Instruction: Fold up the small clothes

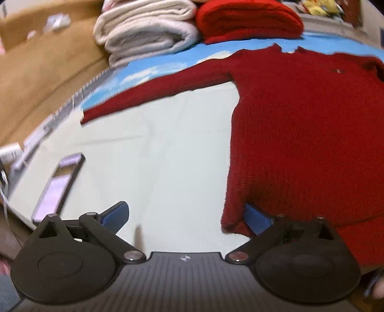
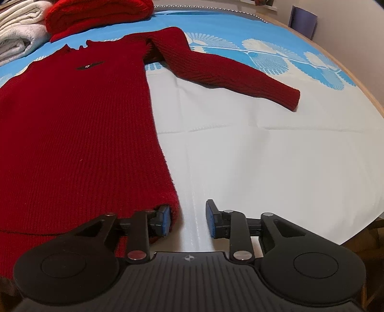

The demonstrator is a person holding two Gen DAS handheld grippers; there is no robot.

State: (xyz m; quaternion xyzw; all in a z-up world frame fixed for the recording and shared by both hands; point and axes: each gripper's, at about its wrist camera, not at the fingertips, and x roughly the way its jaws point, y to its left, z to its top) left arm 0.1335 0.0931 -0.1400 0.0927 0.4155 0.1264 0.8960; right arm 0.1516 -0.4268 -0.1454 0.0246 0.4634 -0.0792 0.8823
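Observation:
A dark red knit sweater [image 1: 307,134] lies flat, front up, on a white sheet, its sleeves spread out to both sides. My left gripper [image 1: 186,219] is open at the sweater's bottom left corner; its right blue pad [image 1: 255,218] is against the hem edge and its left pad rests on bare sheet. In the right wrist view the sweater [image 2: 79,129] fills the left half. My right gripper [image 2: 188,220] is open at the bottom right corner, with its left pad [image 2: 165,219] at the hem edge and its right pad over the sheet.
A folded white blanket [image 1: 146,28] and a folded bright red knit [image 1: 247,19] are stacked at the far end. A phone [image 1: 60,184] lies on the sheet at my left. The blue patterned cloth [image 2: 276,52] covers the far table; its wooden edge [image 2: 360,79] curves at the right.

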